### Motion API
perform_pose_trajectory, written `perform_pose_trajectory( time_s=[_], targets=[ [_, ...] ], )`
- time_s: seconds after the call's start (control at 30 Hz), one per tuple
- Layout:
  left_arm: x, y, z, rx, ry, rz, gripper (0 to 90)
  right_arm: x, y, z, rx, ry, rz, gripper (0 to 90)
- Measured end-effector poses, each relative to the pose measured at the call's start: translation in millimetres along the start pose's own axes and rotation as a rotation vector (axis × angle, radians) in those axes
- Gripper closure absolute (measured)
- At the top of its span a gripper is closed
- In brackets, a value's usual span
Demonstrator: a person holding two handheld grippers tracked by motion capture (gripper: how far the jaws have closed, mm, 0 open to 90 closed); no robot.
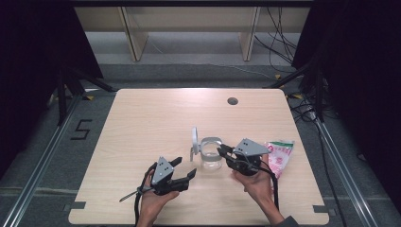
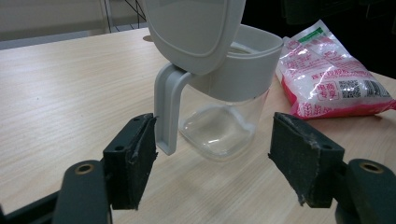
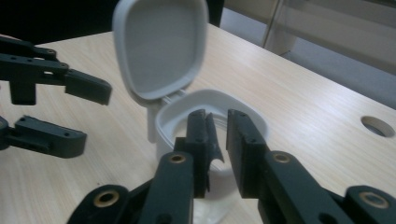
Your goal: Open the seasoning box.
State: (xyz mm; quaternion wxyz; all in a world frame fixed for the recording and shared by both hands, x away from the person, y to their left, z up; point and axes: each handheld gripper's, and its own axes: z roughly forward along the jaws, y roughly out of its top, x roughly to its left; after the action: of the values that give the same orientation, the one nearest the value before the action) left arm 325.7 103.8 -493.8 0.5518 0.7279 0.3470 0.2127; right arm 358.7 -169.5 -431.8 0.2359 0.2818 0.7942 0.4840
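A clear jug point(image 1: 211, 160) with a grey rim and grey handle point(image 2: 167, 112) stands near the table's middle, its hinged lid point(image 1: 194, 137) flipped upright. My left gripper point(image 1: 187, 166) is open just left of it. In the left gripper view its jaws point(image 2: 212, 126) stand wide, the left pad close to the handle's lower end and apart from it. My right gripper point(image 1: 221, 150) comes in from the jug's right. In the right gripper view its jaws point(image 3: 218, 116) sit over the near rim point(image 3: 247, 112) with a narrow gap and grip nothing. The raised lid point(image 3: 161, 46) stands beyond them.
A pink, green and white bag of white grains point(image 1: 280, 156) lies flat just right of the jug, also seen as the bag point(image 2: 331, 79). The wooden table point(image 1: 156, 109) has a round cable hole point(image 1: 232, 100) at the back. Dark curtains and cables flank the table.
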Motion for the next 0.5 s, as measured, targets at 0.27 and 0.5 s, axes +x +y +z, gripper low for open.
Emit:
perform_pose_trajectory(
  time_s=[0.27, 0.5],
  targets=[
    [-0.7, -4.5, -0.8, 0.0, 0.007, -0.015, 30.1, -13.6, -17.0, -13.8, 0.022, -0.048, 0.072, 61.0],
    [-5.0, -6.0, -1.1, 0.017, 0.013, -0.007, 29.7, -25.2, -30.3, -30.0, 0.024, -0.084, 0.116, 50.5]
  ],
)
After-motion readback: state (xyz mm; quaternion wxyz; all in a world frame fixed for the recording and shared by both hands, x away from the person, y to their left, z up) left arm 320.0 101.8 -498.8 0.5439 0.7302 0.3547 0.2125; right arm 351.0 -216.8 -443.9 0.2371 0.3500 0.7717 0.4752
